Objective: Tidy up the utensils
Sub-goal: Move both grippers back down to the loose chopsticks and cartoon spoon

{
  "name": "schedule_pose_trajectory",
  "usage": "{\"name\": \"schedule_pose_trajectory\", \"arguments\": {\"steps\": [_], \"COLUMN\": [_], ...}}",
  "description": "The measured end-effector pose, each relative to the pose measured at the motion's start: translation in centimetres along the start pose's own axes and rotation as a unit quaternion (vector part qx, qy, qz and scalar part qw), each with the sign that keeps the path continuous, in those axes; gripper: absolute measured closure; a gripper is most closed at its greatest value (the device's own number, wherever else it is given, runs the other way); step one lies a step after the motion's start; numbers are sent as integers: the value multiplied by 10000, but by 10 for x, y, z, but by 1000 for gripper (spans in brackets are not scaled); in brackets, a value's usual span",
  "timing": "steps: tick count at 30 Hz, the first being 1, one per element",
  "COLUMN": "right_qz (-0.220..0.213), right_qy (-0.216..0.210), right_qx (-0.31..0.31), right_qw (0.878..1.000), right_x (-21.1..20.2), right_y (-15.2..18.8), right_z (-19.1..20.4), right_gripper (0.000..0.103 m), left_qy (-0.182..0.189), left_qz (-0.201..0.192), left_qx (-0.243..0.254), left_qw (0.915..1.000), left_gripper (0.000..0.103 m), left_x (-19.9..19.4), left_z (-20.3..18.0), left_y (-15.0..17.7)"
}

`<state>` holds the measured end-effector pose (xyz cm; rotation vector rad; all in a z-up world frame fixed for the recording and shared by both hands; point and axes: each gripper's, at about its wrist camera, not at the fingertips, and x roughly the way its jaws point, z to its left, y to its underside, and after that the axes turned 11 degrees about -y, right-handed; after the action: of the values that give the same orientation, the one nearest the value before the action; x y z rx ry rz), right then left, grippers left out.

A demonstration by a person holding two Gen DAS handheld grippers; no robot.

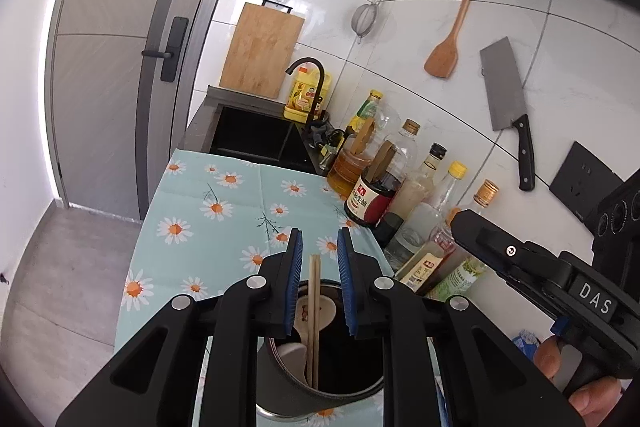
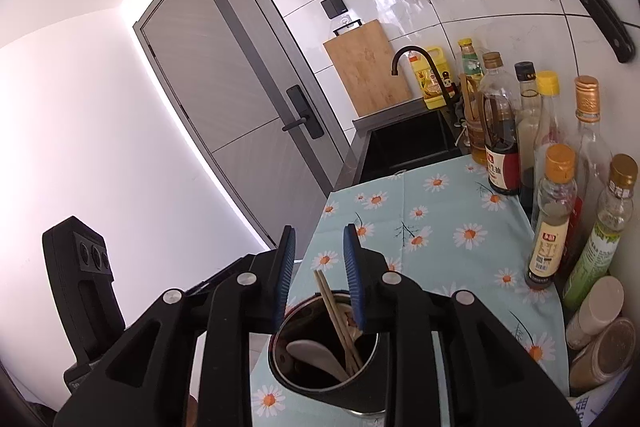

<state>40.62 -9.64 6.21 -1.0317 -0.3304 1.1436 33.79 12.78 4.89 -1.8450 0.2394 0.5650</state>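
A dark metal utensil cup (image 1: 320, 393) stands on the daisy cloth near its front edge. It also shows in the right wrist view (image 2: 320, 383). It holds a pair of wooden chopsticks (image 1: 314, 307) and white ceramic spoons (image 1: 294, 353); the chopsticks (image 2: 336, 311) and a spoon (image 2: 316, 351) show in the right wrist view too. My left gripper (image 1: 320, 243) is open and empty, just above the cup, with the chopstick tips between its fingers. My right gripper (image 2: 318, 239) is open and empty, also above the cup.
Several sauce and oil bottles (image 1: 374, 187) line the wall side of the cloth (image 1: 224, 211). A black sink (image 1: 256, 139) with a faucet lies beyond. A cutting board, strainer, wooden spatula (image 1: 446, 51) and cleaver (image 1: 508, 99) hang on the tiled wall. Spice jars (image 2: 600, 339) stand at right.
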Motion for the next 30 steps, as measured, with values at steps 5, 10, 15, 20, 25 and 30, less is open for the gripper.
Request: {"name": "schedule_pose_trajectory", "arguments": {"steps": [5, 10, 15, 20, 25, 30], "right_qz": [112, 212, 448, 905, 1341, 1839], "right_qy": [30, 39, 71, 120, 183, 198], "right_qx": [71, 152, 321, 541, 703, 1007], "right_qw": [9999, 9997, 9985, 9944, 9883, 9776], "right_x": [-12, -29, -41, -49, -53, -52], "right_y": [13, 26, 50, 90, 126, 161], "right_z": [-3, -5, -8, -15, -23, -32], "right_gripper": [75, 74, 67, 67, 61, 61], "left_qy": [-25, 50, 220, 264, 224, 164], "left_qz": [86, 202, 481, 669, 1073, 1442], "left_qx": [127, 309, 494, 818, 892, 959], "left_qw": [9999, 9993, 9974, 9941, 9900, 9848], "left_gripper": [86, 86, 86, 76, 75, 74], "left_x": [-12, -28, -42, -58, -65, -70], "left_z": [-3, -7, -13, -18, -12, -3], "left_y": [11, 21, 39, 67, 98, 129]}}
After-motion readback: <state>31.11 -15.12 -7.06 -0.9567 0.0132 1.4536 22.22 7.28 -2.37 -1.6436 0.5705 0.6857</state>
